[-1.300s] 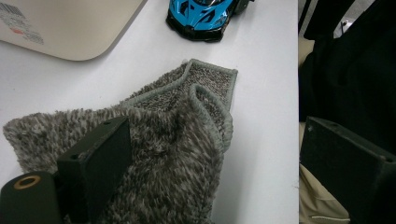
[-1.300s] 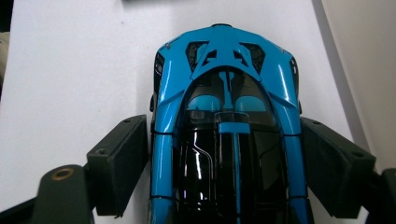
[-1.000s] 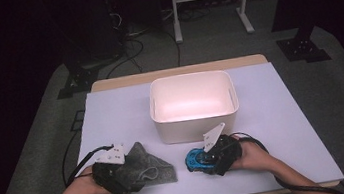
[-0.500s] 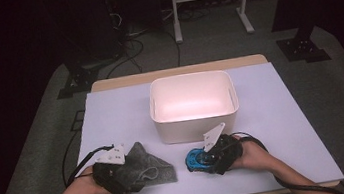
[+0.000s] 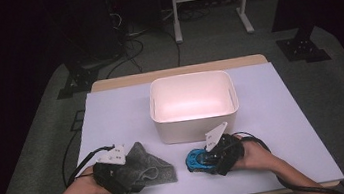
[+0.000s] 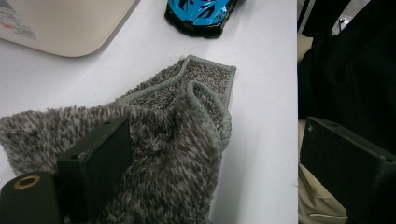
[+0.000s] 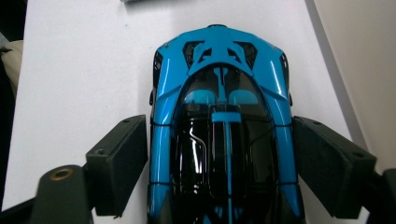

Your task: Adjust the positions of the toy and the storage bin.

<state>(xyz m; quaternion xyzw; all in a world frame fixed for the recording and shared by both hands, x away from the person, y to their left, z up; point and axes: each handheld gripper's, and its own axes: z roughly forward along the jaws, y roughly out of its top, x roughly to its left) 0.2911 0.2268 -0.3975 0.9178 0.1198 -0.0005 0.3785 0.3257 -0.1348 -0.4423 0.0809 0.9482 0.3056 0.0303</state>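
High view: white tub (image 5: 193, 105) at the middle of the table (image 5: 290, 127). Blue toy car (image 5: 197, 160) at 5 o'clock from it, near the front edge, between the jaws of the right gripper (image 5: 212, 159). Grey fuzzy cloth (image 5: 146, 166) at 7 o'clock from the tub, under the left gripper (image 5: 120, 182).

Left gripper view: jaws wide apart, one resting on the cloth (image 6: 154, 140), the other out past its edge. Car (image 6: 201, 14) at 12 o'clock.

Right gripper view: jaws just been opening, one each side of the car (image 7: 222, 130), left touching, right with a tiny gap. Not squeezing.
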